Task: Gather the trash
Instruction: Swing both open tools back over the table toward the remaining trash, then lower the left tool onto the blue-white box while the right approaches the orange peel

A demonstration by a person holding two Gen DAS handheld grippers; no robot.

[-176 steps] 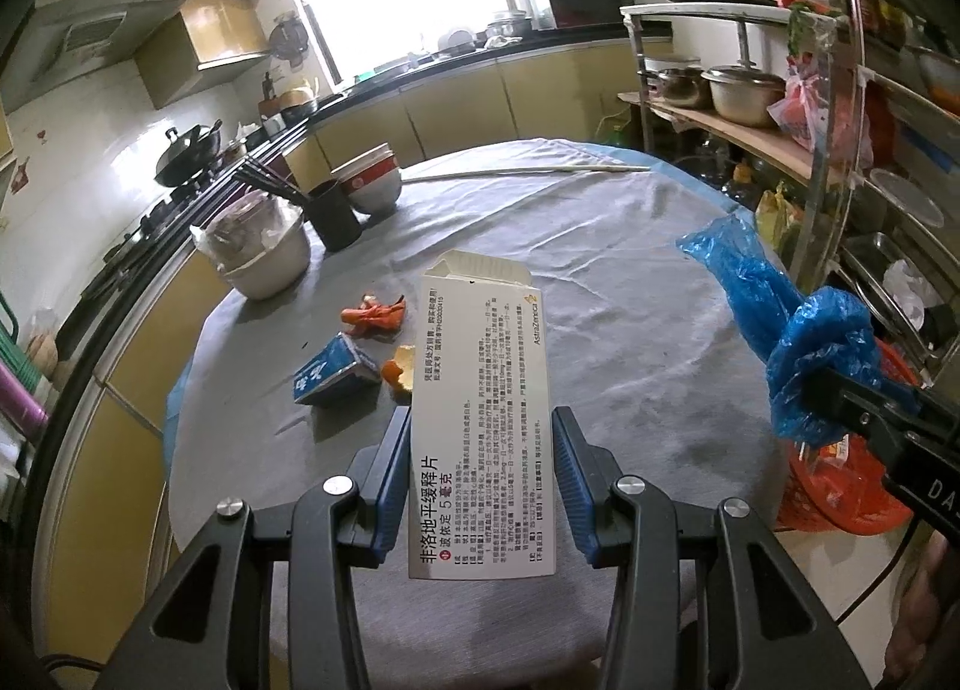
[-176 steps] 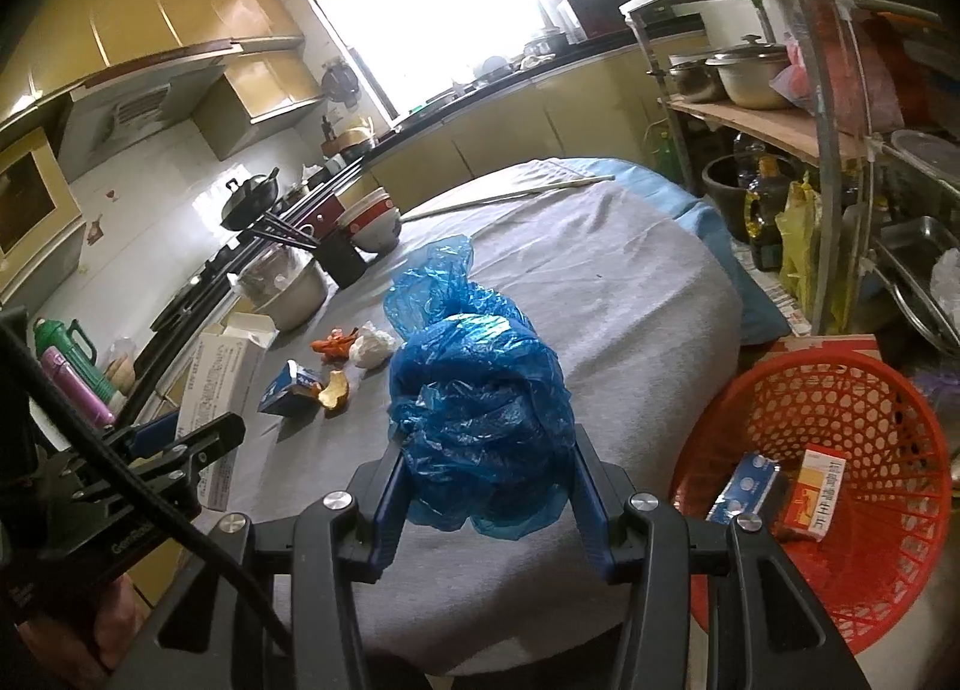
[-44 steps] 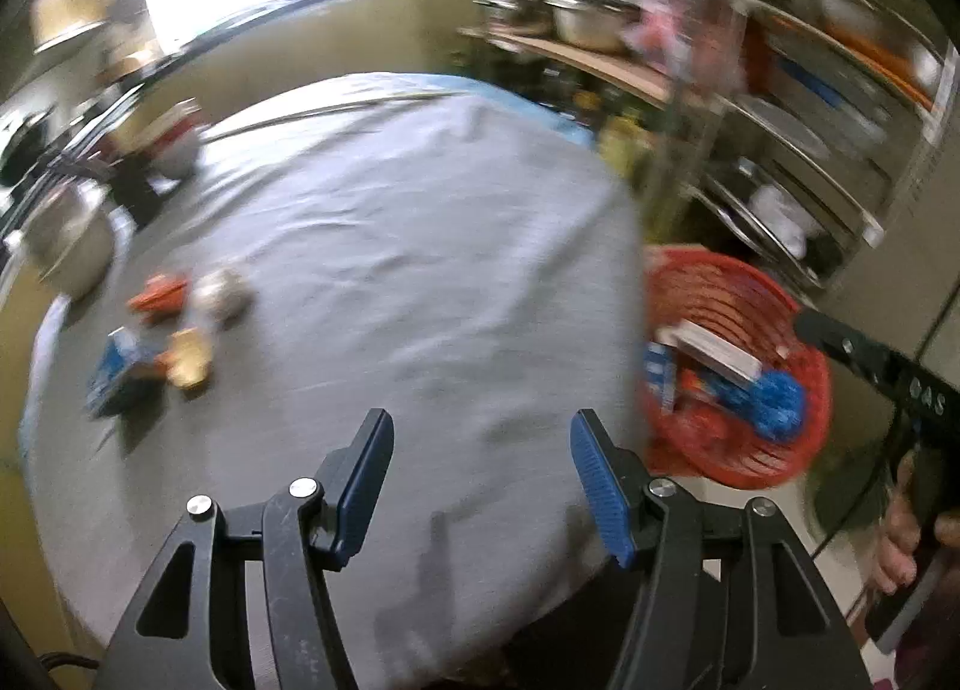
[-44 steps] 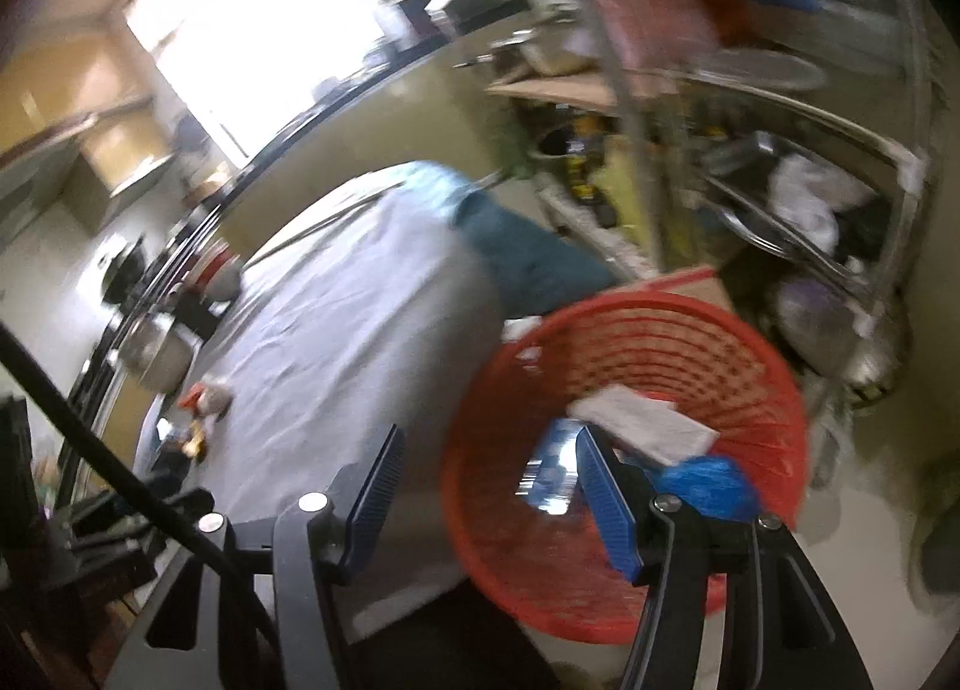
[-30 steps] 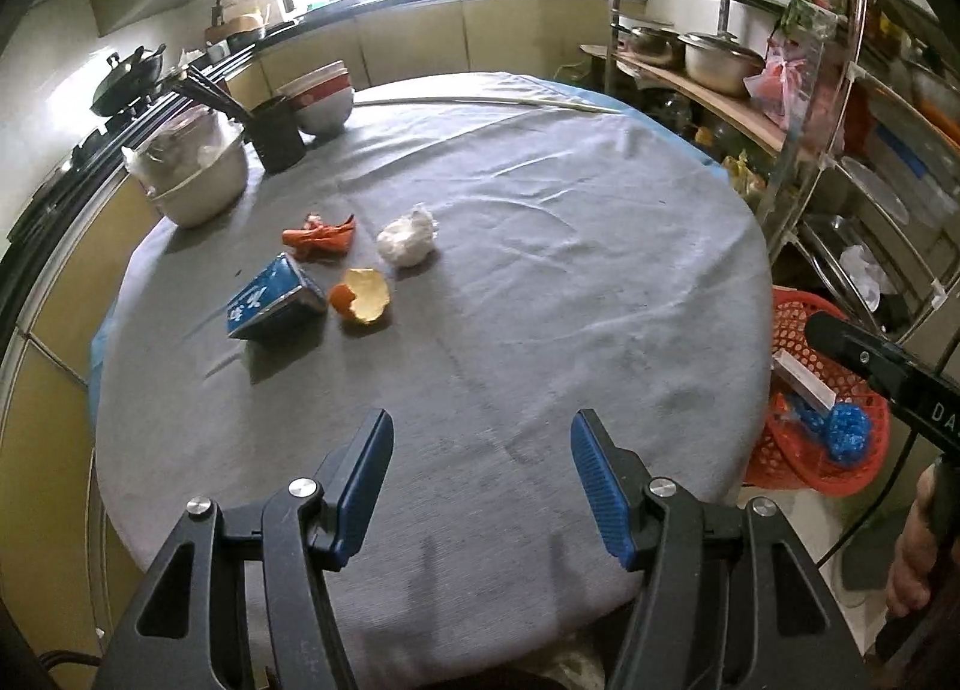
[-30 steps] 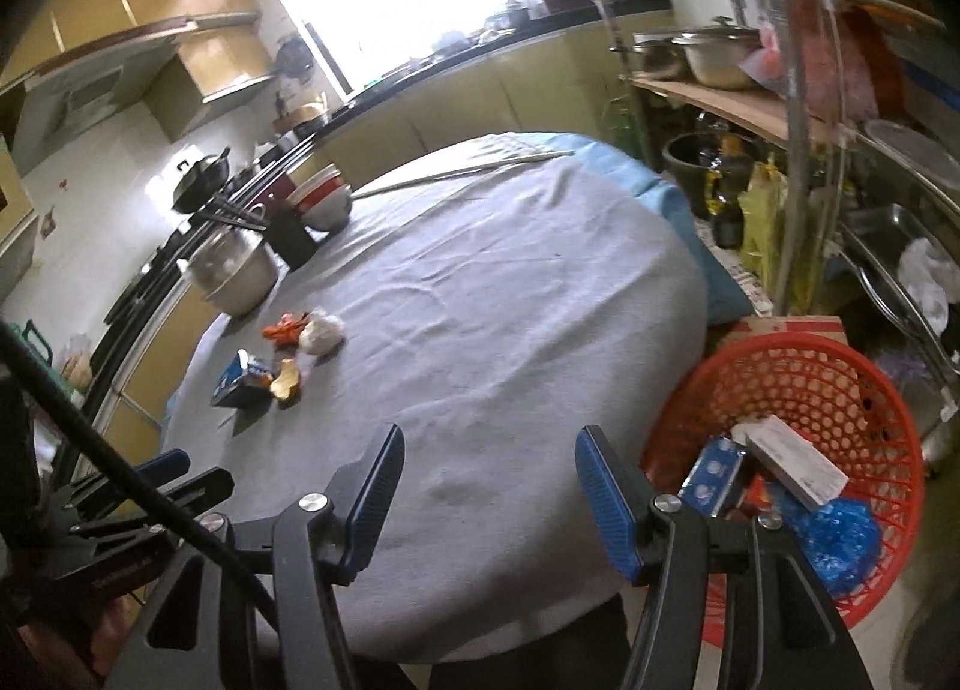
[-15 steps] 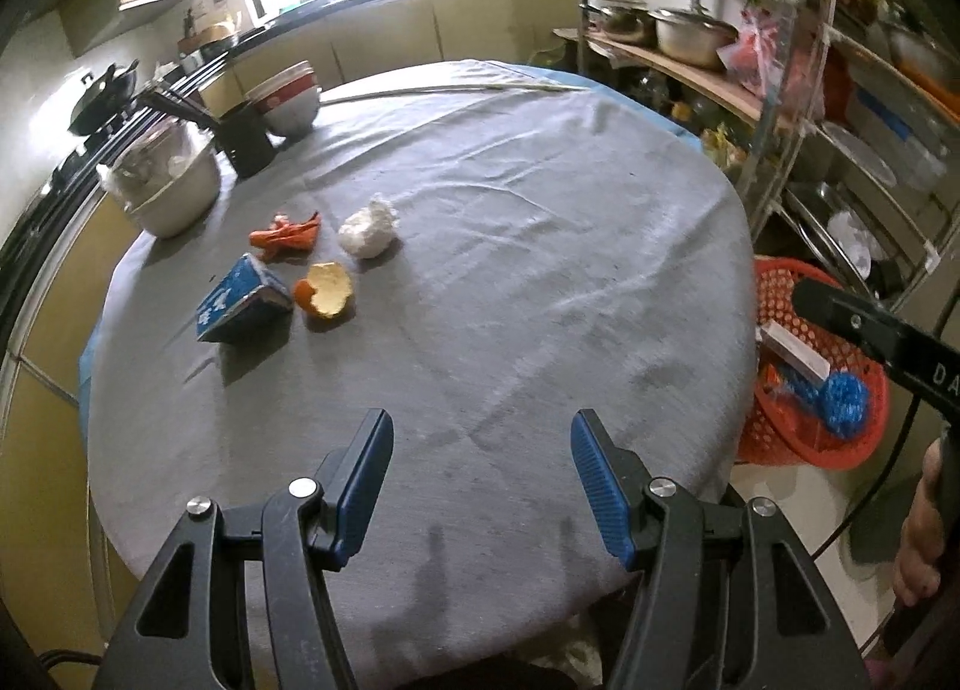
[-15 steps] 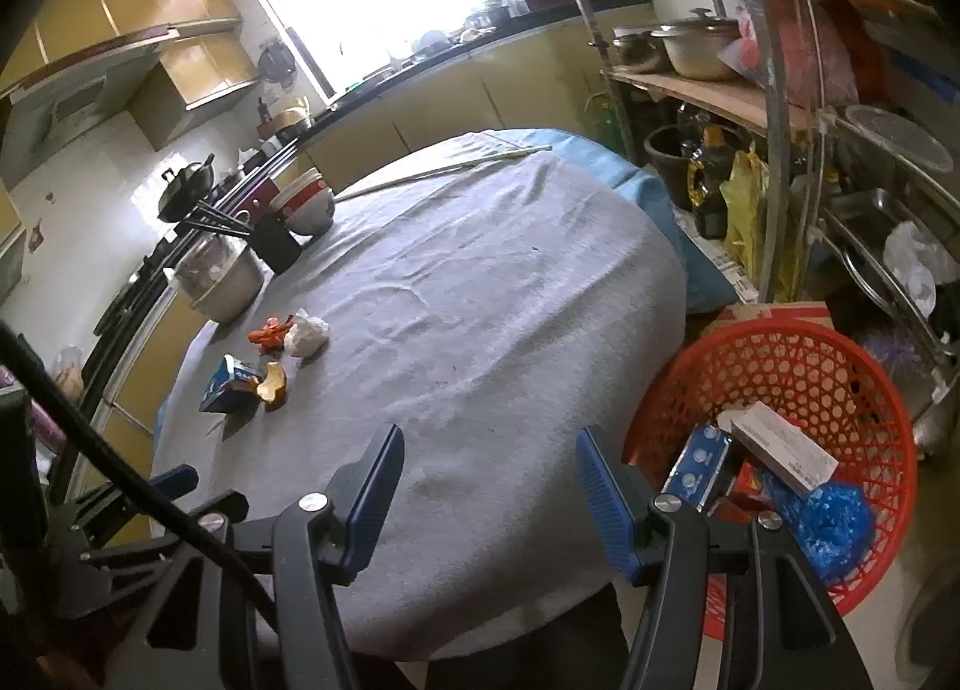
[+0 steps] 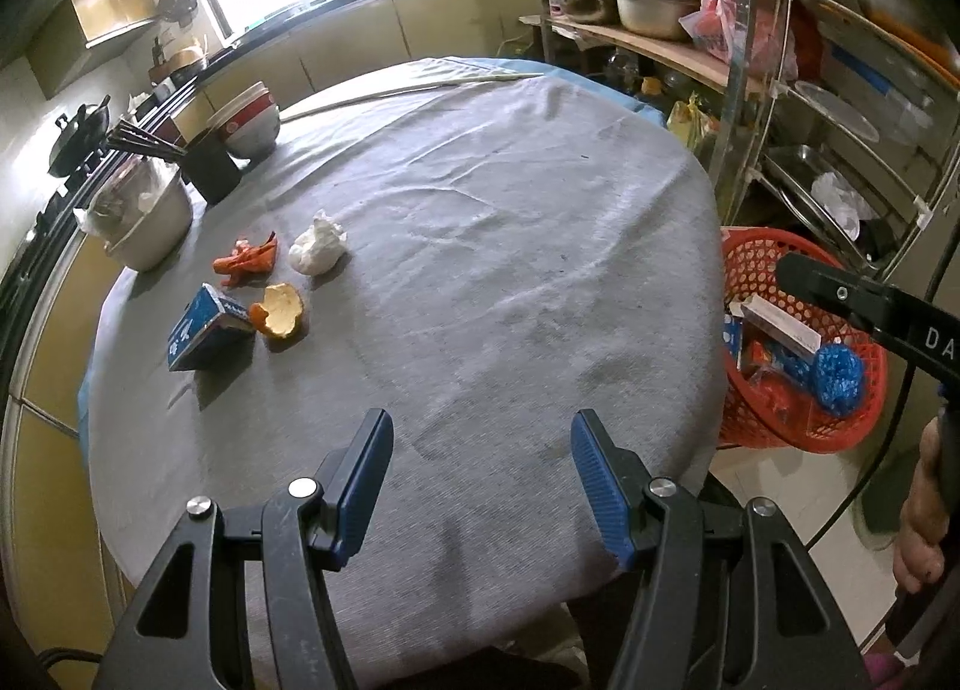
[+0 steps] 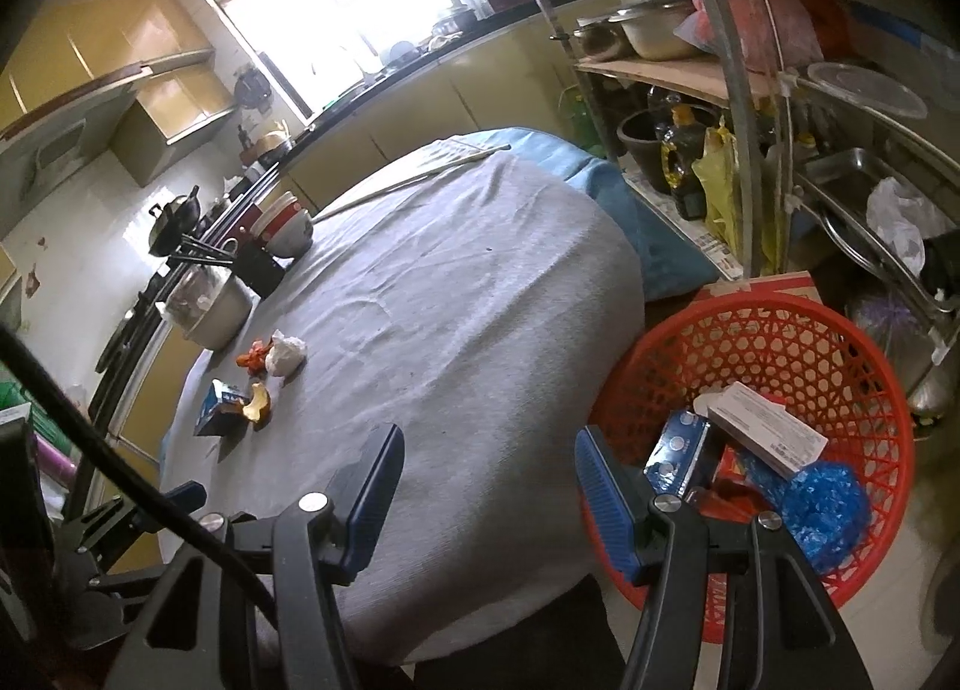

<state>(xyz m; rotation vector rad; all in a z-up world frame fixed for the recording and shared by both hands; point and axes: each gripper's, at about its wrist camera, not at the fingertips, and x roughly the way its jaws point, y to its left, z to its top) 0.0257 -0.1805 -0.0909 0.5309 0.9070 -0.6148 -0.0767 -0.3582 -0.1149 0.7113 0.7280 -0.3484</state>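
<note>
Both the left gripper (image 9: 480,486) and the right gripper (image 10: 487,495) hold nothing, jaws spread wide above the near edge of the grey table (image 9: 510,282). At ten o'clock on it lie a blue carton (image 9: 204,327), long axis running from eight to two o'clock, an orange peel (image 9: 281,319), red scraps (image 9: 246,259) and a white wad (image 9: 318,252). The red basket (image 10: 774,342) at three o'clock holds a white box (image 10: 765,429) with unreadable print, lying from ten to four o'clock, and a blue bag (image 10: 825,501).
</note>
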